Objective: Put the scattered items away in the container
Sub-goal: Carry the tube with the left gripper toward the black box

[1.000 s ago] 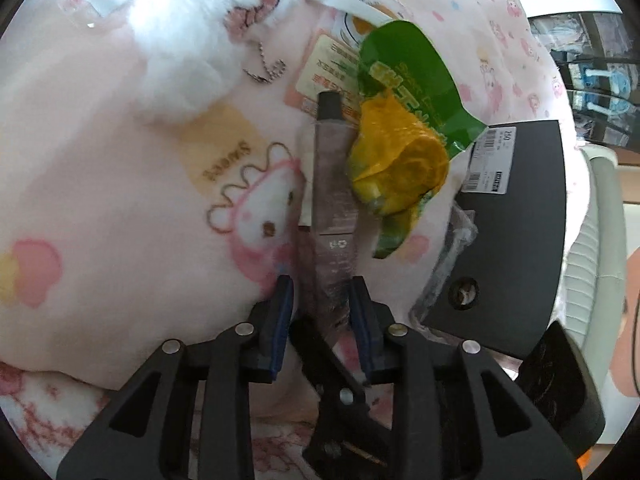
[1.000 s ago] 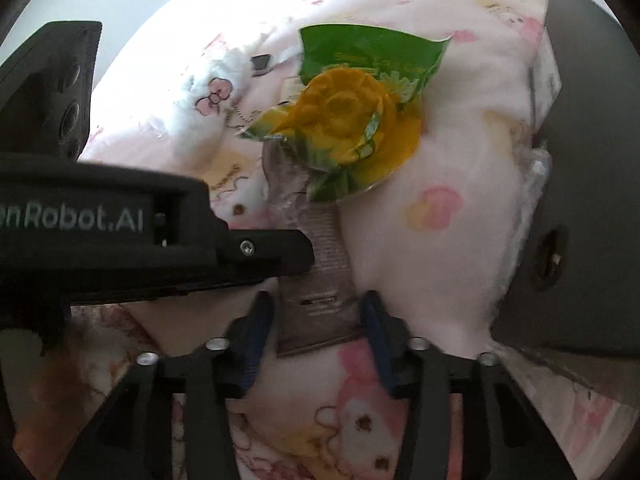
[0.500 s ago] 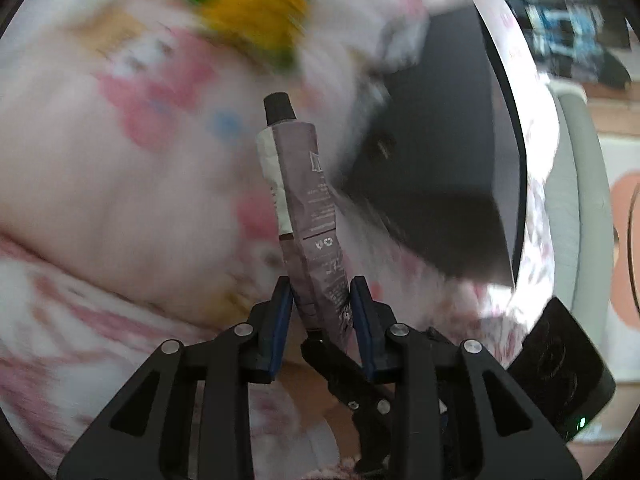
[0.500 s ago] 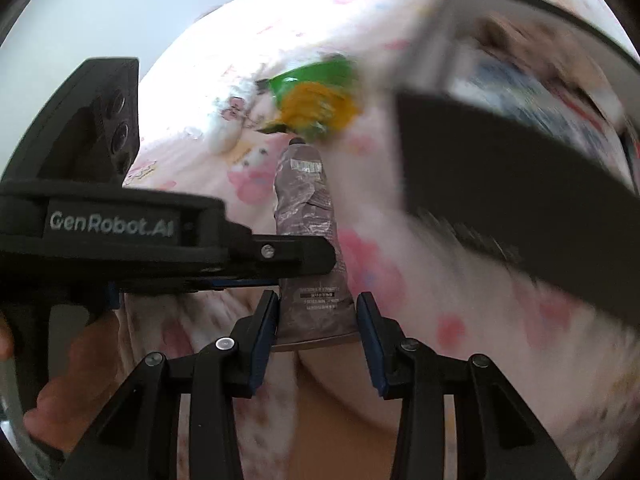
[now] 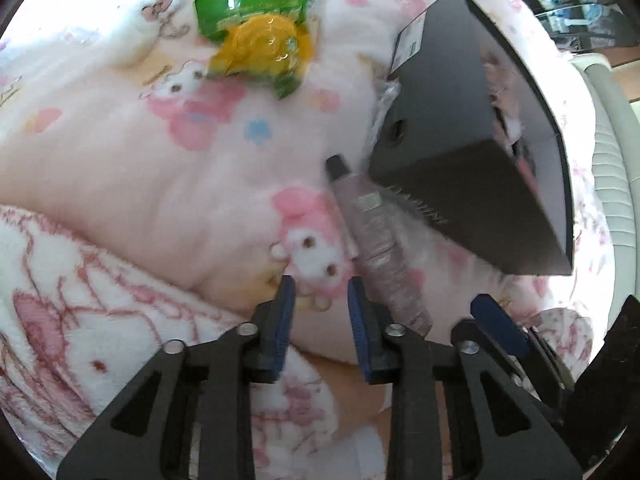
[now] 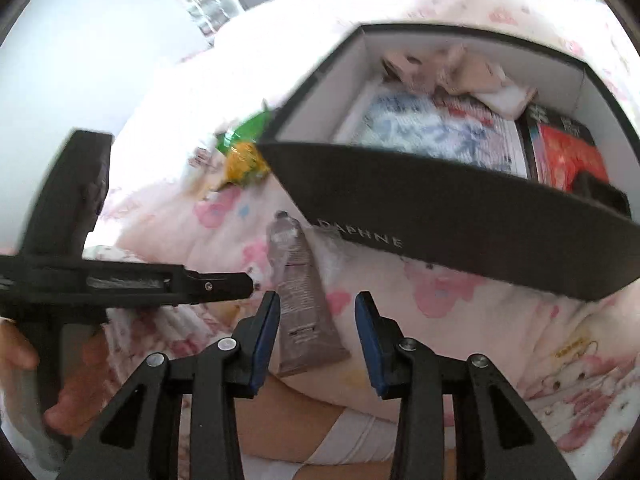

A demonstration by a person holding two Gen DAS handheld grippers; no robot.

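A grey-brown tube with a black cap points up beside the near corner of the black box. My right gripper is shut on the tube's flat end, and one right finger shows in the left wrist view. My left gripper is just left of the tube. Its jaws are closing with nothing between them. The green and yellow snack bag lies further back on the pink blanket. The box is open on top and holds several packets.
A white plush toy lies at the back left, beyond the snack bag. Clear plastic wrap is tucked against the box's side. A person's hand holds the left gripper, and a leg shows below the blanket edge.
The tube was lifted from beside the snack bag and carried toward the box. My left gripper has let go of it and now sits beside it. The box's open top has come into the right wrist view.
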